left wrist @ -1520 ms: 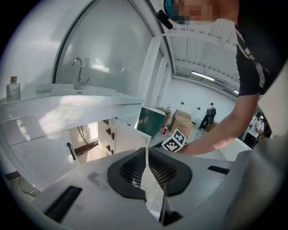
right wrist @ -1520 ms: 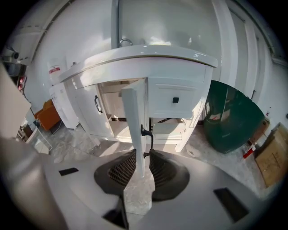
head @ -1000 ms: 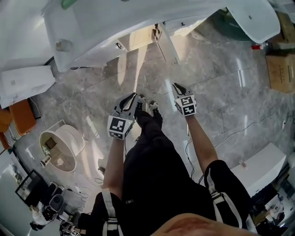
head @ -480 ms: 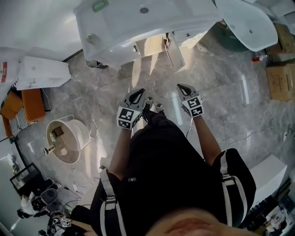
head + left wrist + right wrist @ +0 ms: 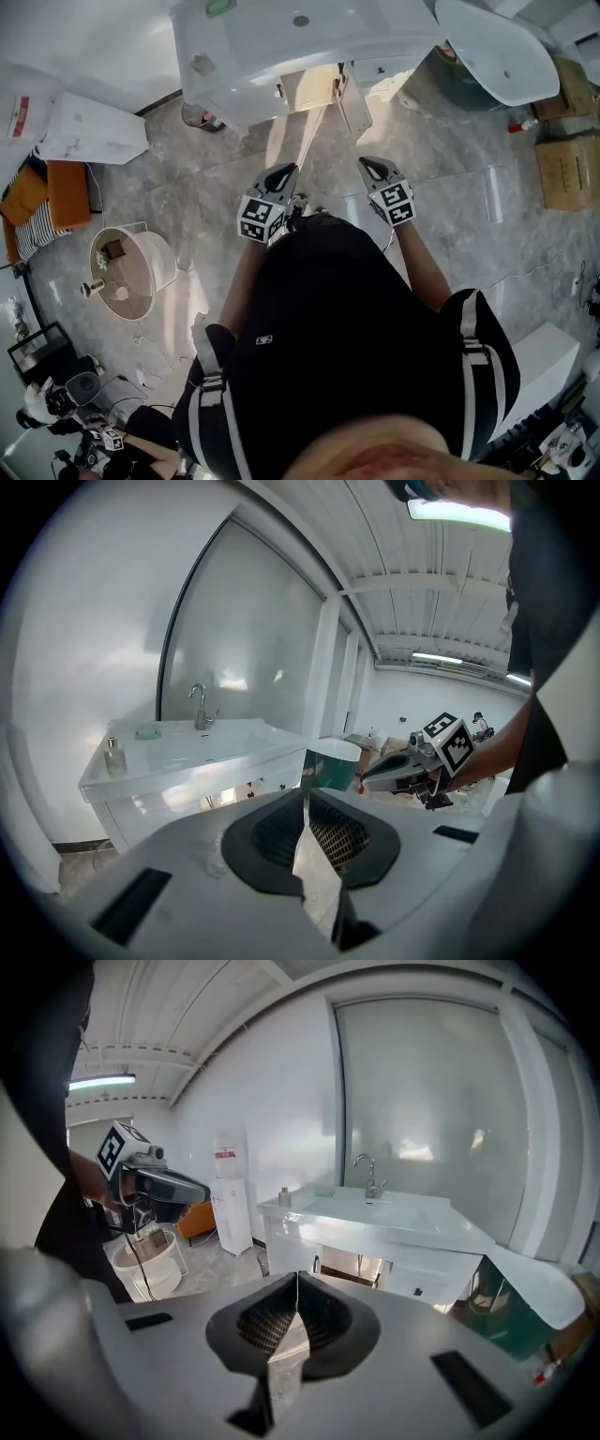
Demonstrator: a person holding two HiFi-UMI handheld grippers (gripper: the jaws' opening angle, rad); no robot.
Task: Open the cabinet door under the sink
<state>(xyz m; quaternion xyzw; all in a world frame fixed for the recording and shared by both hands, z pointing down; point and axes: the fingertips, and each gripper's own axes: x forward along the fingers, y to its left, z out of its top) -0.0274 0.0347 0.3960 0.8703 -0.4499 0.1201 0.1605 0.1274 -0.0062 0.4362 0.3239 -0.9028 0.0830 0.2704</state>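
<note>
— As I hold two grippers, left gripper point(image 5: 282, 174) and right gripper point(image 5: 369, 167), what do they pinch?
— Nothing; both jaw pairs are pressed together. One cabinet door point(image 5: 354, 103), seemingly ajar, hangs under one sink point(image 5: 272, 33), well ahead.

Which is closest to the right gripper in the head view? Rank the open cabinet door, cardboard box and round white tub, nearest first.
1. The open cabinet door, just ahead of the right gripper.
2. The cardboard box, off to its right.
3. The round white tub, far left, past the left gripper.
</note>
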